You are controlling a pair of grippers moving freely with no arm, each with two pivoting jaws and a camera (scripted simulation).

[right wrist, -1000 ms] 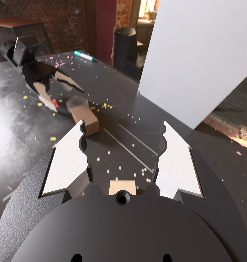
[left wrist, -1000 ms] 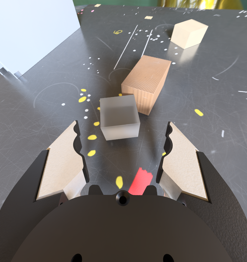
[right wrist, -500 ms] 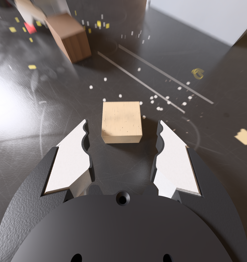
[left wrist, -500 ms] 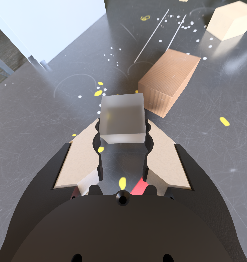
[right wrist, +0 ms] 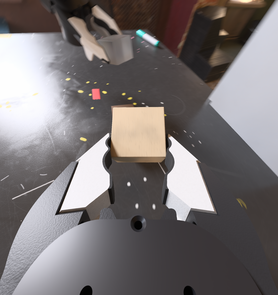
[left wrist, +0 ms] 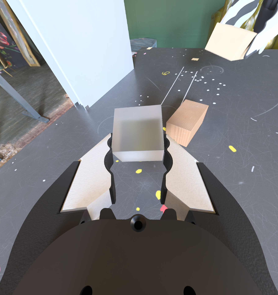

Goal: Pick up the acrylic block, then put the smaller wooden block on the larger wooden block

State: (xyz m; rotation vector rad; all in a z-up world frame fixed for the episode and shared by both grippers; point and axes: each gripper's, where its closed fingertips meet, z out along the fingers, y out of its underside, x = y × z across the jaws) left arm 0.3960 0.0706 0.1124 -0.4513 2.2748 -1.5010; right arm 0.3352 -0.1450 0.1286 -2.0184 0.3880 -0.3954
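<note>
My left gripper (left wrist: 138, 139) is shut on the frosted acrylic block (left wrist: 137, 127) and holds it above the dark table (left wrist: 240, 159). The larger wooden block (left wrist: 187, 121), brown and oblong, lies on the table just right of it. My right gripper (right wrist: 138, 141) is shut on the smaller, pale wooden block (right wrist: 138, 134) and holds it in the air. A corner of the larger block (right wrist: 122, 105) peeks out behind it. In the left wrist view the pale block (left wrist: 229, 42) hangs at the top right. In the right wrist view the acrylic block (right wrist: 119, 47) shows far off at the top.
A tall white panel (left wrist: 80, 47) stands at the table's left edge and also shows in the right wrist view (right wrist: 255, 79). A teal-capped marker (right wrist: 148, 37) lies at the far side. A red tape strip (right wrist: 96, 93) and paint specks mark the table.
My left gripper closed on the acrylic block and raised it off the table. My right gripper closed on the smaller wooden block and lifted it, now facing the larger block.
</note>
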